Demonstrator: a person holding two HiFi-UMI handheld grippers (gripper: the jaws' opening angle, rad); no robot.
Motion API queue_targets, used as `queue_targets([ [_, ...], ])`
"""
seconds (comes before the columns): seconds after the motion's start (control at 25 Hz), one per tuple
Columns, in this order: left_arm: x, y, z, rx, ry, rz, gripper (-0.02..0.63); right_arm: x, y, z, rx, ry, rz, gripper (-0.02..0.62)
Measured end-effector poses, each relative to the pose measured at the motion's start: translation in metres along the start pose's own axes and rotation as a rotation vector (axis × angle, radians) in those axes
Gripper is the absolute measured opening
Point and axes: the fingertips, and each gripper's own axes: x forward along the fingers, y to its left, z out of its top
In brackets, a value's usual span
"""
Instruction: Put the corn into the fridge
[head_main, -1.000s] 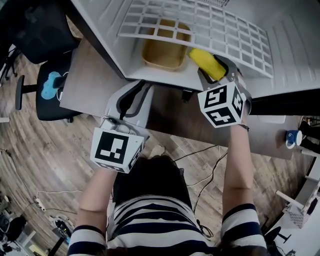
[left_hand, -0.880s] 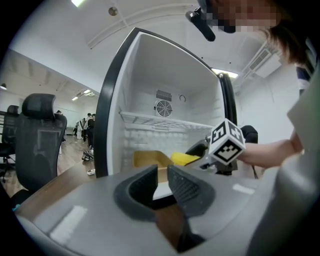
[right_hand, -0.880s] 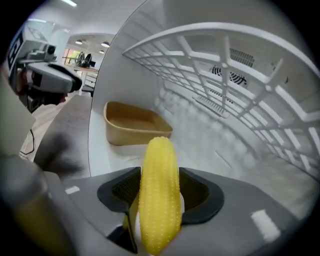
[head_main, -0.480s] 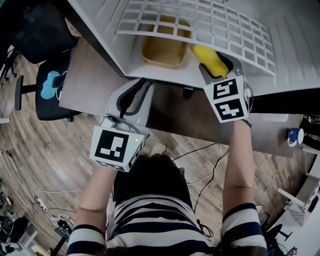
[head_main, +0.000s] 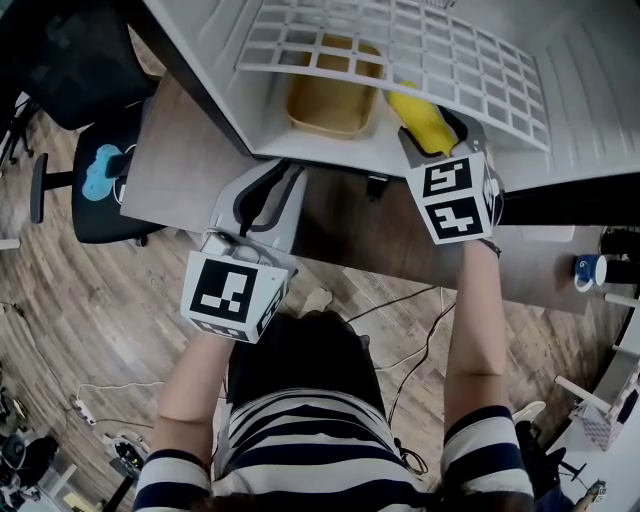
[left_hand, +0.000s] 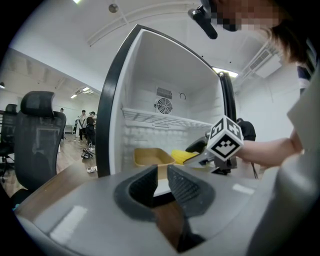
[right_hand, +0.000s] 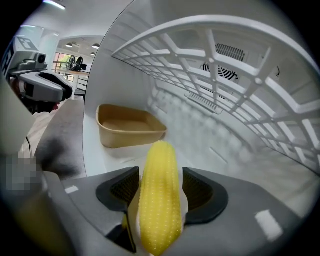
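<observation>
From the head view, the white fridge (head_main: 580, 90) stands open on the brown table (head_main: 190, 170). A white wire shelf (head_main: 440, 50) runs across it, with a tan tray (head_main: 330, 100) under it. The yellow corn (head_main: 424, 117) is inside the fridge, just beside the tray. The right claw (head_main: 432, 135) reaches in around the corn. The left claw (head_main: 268, 190) hangs over the table in front of the fridge.

From the left gripper view, the left claw (left_hand: 161, 175) has its jaws a little apart, with nothing between them. Past it are the fridge (left_hand: 150, 75), the tray (left_hand: 150, 156), the corn (left_hand: 183, 156) and the right claw (left_hand: 200, 152).

From the right gripper view, the right claw (right_hand: 159, 187) has just been opening. The corn (right_hand: 159, 200) lies between its jaws, and they are let go, not squeezing it. The corn's tip points at the fridge's back wall. The tray (right_hand: 127, 127) sits to the left, under the wire shelf (right_hand: 225, 65).
</observation>
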Motion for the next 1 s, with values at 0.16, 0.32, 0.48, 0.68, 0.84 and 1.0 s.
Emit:
queue_targets([
  [0.16,-0.002,0.000,0.005,0.000,-0.008,0.002,0.000,-0.013,-0.003,0.006,0.008,-0.031,-0.042,0.266],
  [0.32,-0.005,-0.002,0.010,-0.002,-0.017,0.004,0.000,-0.037,-0.003,0.008,0.036,-0.068,-0.088,0.255],
  [0.48,-0.008,-0.002,0.014,-0.008,-0.023,0.009,0.000,-0.061,0.002,0.002,0.106,-0.078,-0.109,0.229],
  [0.68,-0.013,-0.002,0.021,-0.015,-0.032,0.001,0.000,-0.086,0.004,-0.005,0.235,-0.099,-0.115,0.194],
  [0.84,-0.019,-0.003,0.025,-0.017,-0.035,-0.001,0.000,-0.106,0.001,-0.010,0.322,-0.126,-0.136,0.163],
  [1.0,-0.024,-0.002,0.031,-0.026,-0.044,-0.013,0.000,-0.123,-0.002,-0.012,0.400,-0.153,-0.159,0.132],
])
